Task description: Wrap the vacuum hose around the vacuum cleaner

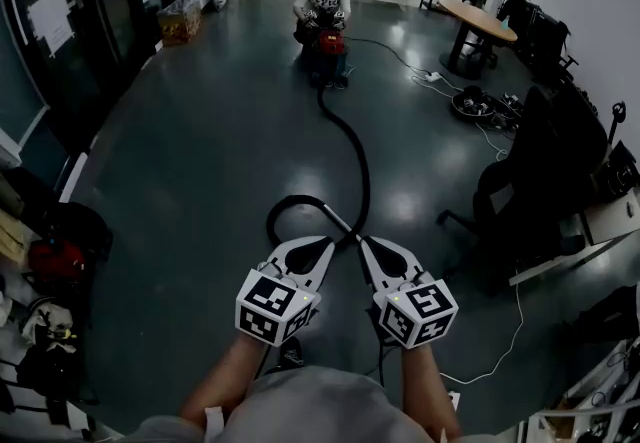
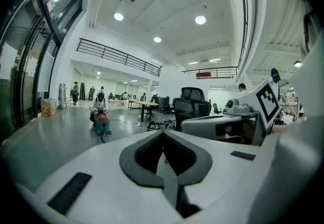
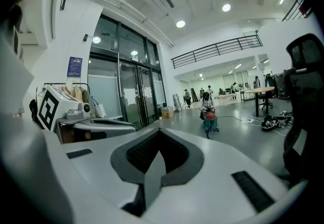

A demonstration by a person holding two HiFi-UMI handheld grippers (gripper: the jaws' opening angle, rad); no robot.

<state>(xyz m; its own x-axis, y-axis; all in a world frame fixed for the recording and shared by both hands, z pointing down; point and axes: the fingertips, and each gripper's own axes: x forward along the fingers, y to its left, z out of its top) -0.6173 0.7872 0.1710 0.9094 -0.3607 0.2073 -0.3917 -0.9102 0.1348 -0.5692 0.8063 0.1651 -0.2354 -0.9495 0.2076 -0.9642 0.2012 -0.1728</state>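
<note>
- Hose (image 1: 361,159): black, on the floor, far vacuum (image 1: 330,44) to near loop; likely light, floppy, springy.
- Hold: best at the near loop.
- Left claw (image 1: 328,243), right claw (image 1: 364,243): closed, empty.

The vacuum cleaner (image 1: 330,44) is too small for detail, as is where the vacuum hose (image 1: 364,166) joins it.
</note>
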